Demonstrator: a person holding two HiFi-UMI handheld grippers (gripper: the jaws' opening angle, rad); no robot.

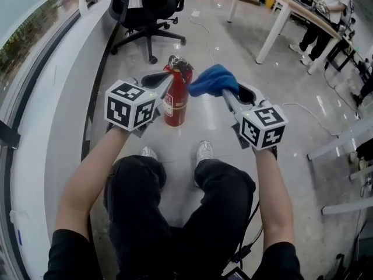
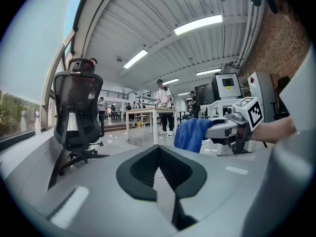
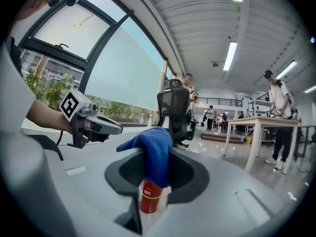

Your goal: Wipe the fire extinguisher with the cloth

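Note:
A red fire extinguisher point(image 1: 176, 101) stands upright on the floor in front of the seated person's feet. My left gripper point(image 1: 168, 79) hovers by its black head from the left; whether they touch I cannot tell. Its jaws point(image 2: 159, 149) are shut with nothing between them. My right gripper point(image 1: 222, 90) is shut on a bunched blue cloth point(image 1: 214, 80), held just right of the extinguisher's top. In the right gripper view the cloth point(image 3: 153, 154) hangs between the jaws, with the extinguisher point(image 3: 149, 197) showing below it. The cloth point(image 2: 191, 134) also shows in the left gripper view.
A black office chair point(image 1: 145, 7) stands behind the extinguisher. A white table point(image 1: 280, 10) and a standing person point(image 1: 323, 16) are at the back right. A curved window ledge point(image 1: 58, 98) runs along the left. White frames point(image 1: 344, 142) lie on the right floor.

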